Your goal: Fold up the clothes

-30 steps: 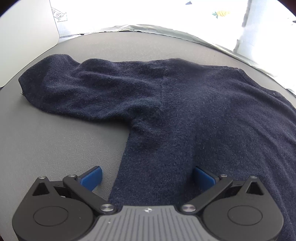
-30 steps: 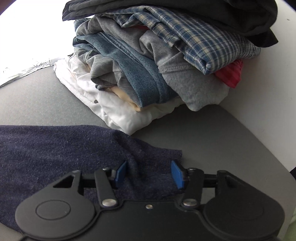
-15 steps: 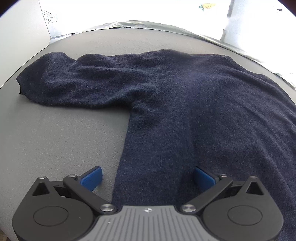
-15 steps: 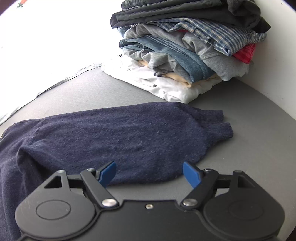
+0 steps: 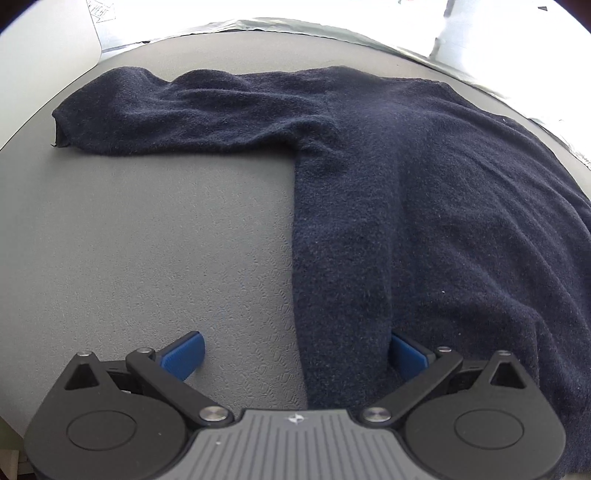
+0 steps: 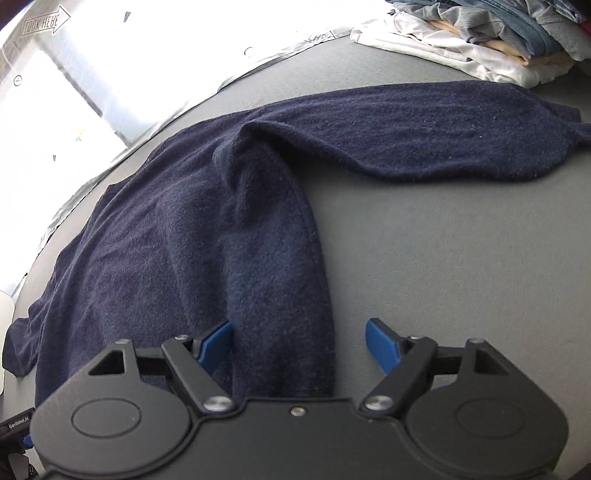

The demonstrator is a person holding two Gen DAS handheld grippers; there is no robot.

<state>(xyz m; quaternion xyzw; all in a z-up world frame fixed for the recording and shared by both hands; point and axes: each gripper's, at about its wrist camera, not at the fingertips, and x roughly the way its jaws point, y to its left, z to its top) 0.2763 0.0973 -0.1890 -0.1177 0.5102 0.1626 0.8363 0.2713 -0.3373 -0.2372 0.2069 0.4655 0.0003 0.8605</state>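
A dark navy sweater (image 5: 424, 206) lies spread flat on the grey table (image 5: 147, 240), its left sleeve (image 5: 177, 114) stretched out to the left. My left gripper (image 5: 295, 354) is open and straddles the sweater's left side edge near the hem. In the right wrist view the same sweater (image 6: 184, 229) lies with its right sleeve (image 6: 443, 129) stretched to the right. My right gripper (image 6: 301, 345) is open and straddles the sweater's right side edge near the hem.
A stack of folded clothes (image 6: 491, 40) stands at the far right of the table, just beyond the right sleeve's cuff. A white board (image 5: 44, 48) stands at the far left. The table's back edge (image 5: 332, 33) meets a bright white surface.
My right gripper has let go of the right sleeve's cuff, opened, and pulled back left to the sweater's lower right side. My left gripper stayed open and drew back slightly.
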